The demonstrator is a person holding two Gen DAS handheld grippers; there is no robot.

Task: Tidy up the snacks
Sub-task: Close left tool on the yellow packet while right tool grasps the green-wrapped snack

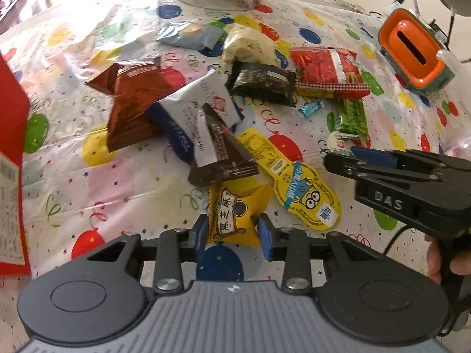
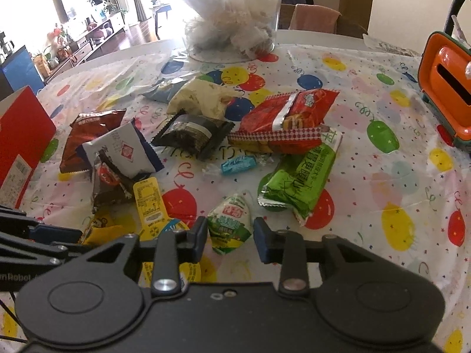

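Several wrapped snacks lie scattered on a balloon-print tablecloth (image 1: 88, 182). My left gripper (image 1: 234, 234) has its blue pads on both sides of a yellow snack packet (image 1: 235, 217), touching it. My right gripper (image 2: 228, 235) has its jaws on both sides of a small green-and-white packet (image 2: 231, 223), with a little gap at the right pad. It also shows in the left wrist view (image 1: 338, 161). Around lie a brown packet (image 1: 132, 100), a white-and-blue packet (image 1: 194, 108), a black packet (image 1: 262, 82), a red packet (image 2: 285, 117), a green packet (image 2: 300, 179) and a blue candy (image 2: 237, 164).
A clear plastic tub (image 2: 232, 17) with white wrapped items stands at the table's far side. An orange-and-green box (image 2: 444, 88) stands at the right. A red carton (image 2: 20, 138) stands at the left edge. A yellow cartoon pouch (image 1: 294, 182) lies between the grippers.
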